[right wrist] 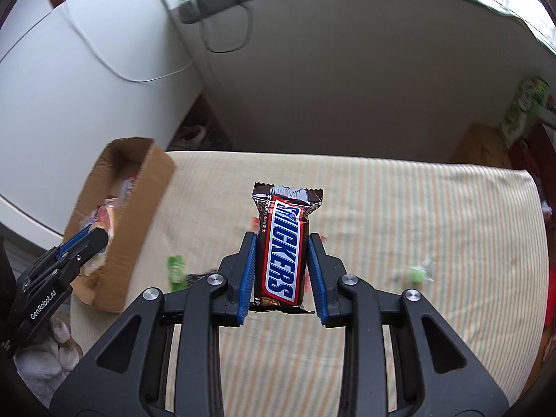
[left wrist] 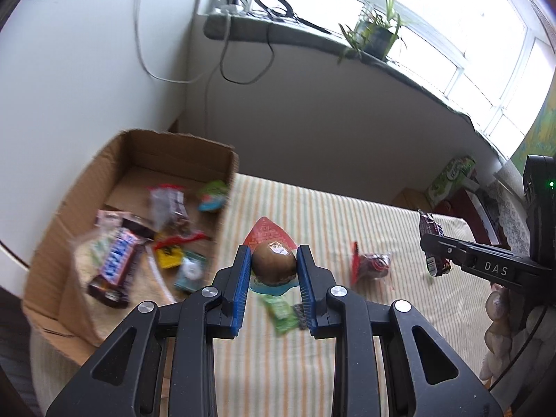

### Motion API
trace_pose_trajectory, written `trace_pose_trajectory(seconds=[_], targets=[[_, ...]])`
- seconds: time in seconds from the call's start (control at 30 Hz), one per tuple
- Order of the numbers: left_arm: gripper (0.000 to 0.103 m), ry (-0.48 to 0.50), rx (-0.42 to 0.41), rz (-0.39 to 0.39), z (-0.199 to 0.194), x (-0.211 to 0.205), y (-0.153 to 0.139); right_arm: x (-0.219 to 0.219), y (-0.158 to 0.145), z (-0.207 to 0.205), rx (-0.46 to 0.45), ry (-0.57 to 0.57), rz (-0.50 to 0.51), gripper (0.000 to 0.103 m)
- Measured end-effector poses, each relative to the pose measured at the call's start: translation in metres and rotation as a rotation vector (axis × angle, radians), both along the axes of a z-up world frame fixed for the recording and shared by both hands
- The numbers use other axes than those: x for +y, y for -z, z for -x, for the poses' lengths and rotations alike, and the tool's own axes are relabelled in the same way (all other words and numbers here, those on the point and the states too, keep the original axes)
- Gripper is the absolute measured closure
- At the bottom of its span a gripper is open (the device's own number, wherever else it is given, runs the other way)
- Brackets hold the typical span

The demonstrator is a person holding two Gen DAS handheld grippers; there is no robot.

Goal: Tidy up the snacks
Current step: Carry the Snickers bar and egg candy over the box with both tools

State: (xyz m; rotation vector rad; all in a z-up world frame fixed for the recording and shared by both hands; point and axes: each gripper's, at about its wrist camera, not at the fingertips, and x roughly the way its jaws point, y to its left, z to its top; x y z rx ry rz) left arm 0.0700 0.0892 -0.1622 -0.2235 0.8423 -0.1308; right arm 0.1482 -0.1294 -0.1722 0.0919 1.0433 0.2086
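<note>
My left gripper [left wrist: 272, 255] is shut on a brown egg-shaped snack [left wrist: 272, 264], held above the striped tablecloth [left wrist: 347, 330] just right of the open cardboard box [left wrist: 173, 149]. The box holds several snacks, among them a Snickers bar [left wrist: 116, 267]. My right gripper [right wrist: 282, 239] is shut on another Snickers bar [right wrist: 283, 243], which stands upright between the blue pads over the middle of the table. The left wrist view shows the right gripper [left wrist: 427, 243] at the far right with that bar [left wrist: 431, 227]. In the right wrist view the left gripper [right wrist: 92, 239] hangs by the box [right wrist: 139, 215].
Loose on the cloth lie a red triangular packet [left wrist: 266, 231], a red-and-clear packet [left wrist: 371, 266], a green sweet [left wrist: 279, 312] and two green sweets [right wrist: 175, 267] [right wrist: 417, 272]. A windowsill with a plant [left wrist: 377, 33] and cables runs behind. A green carton [left wrist: 451, 177] stands at the far right.
</note>
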Motion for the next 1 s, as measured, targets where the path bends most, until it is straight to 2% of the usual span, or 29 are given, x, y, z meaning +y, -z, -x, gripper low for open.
trace_pose_trajectory(seconds=[0.57,1.0], targets=[[0.078,-0.114,-0.041,-0.058,-0.006,0.078,-0.018,0.115,-0.025,-0.019,-0.037,-0.225,-0.022,0.073],[0.078,-0.137,-0.022,-0.062,-0.028,0.107,-0.013,0.177,-0.013,-0.027,0.004,-0.31,-0.048,0.073]])
